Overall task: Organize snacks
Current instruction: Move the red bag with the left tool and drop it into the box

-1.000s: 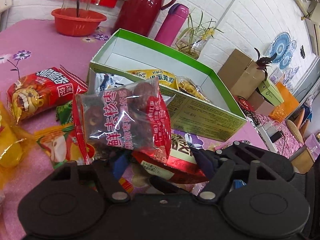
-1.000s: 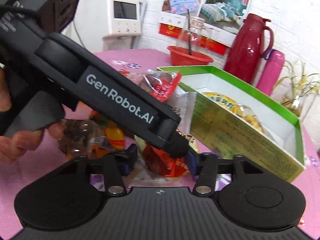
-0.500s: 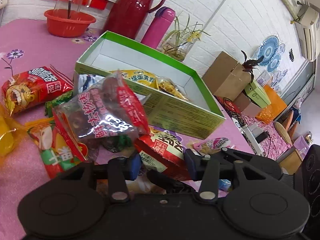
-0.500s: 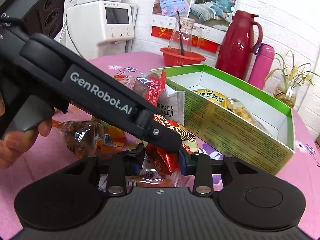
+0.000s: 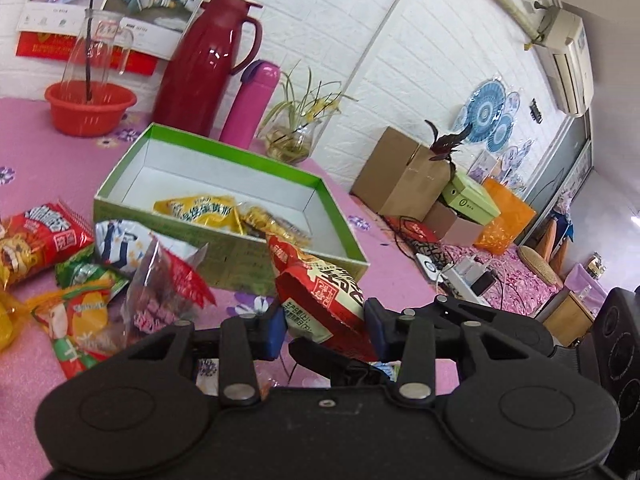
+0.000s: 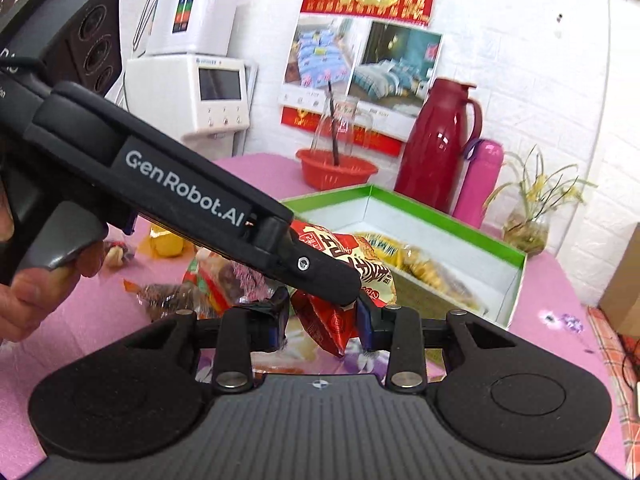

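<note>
Pink tablecloth [image 5: 36,168], green box [image 5: 336,216] with yellow packets [image 5: 200,210]; both grippers [image 5: 326,326] [image 6: 322,314] pinching red snack packet [image 5: 320,292].

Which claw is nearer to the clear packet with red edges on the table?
Left, probably. Left claw, gripping the red packet, is just beside the clear packet; right claw grips that red packet farther right.

Pink table [image 5: 48,160] bears green box [image 5: 224,248], snack packets [image 5: 36,236], basin [image 5: 90,108].

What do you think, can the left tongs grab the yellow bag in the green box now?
Probably not yet. The left tongs have just closed on the red-and-white packet, so they're full. The green box is open on top, nothing covers the yellow bag.
</note>
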Demonstrator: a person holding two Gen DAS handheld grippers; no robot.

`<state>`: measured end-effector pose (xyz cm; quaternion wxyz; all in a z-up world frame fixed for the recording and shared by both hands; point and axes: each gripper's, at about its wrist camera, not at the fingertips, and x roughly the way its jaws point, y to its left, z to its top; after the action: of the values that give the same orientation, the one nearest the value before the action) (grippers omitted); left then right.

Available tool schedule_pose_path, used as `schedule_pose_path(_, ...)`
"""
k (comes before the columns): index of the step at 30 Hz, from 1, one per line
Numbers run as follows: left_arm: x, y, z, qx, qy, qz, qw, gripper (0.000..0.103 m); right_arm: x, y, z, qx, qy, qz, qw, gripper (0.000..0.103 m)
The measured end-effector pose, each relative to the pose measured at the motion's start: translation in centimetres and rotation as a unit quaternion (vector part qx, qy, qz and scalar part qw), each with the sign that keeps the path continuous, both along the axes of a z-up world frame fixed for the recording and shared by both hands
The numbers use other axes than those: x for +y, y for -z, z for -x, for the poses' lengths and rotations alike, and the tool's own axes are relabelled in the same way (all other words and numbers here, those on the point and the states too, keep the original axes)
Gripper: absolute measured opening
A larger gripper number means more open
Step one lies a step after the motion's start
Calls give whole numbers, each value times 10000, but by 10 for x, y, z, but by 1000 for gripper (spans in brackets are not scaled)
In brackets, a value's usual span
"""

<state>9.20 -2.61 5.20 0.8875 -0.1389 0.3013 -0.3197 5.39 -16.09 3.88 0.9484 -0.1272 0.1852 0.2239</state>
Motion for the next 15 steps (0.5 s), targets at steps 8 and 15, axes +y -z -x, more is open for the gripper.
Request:
schedule_pose_path(8, 9, -3, -10, -132, -58, 148, 9998, 24, 8, -5, -7, -319, -37, 125, 9994, 60)
schedule_pose_path(15, 16, -5, -25, -136, -120, 203, 9996, 24, 12, -7, -25, -396, -117, 129, 9991, 60)
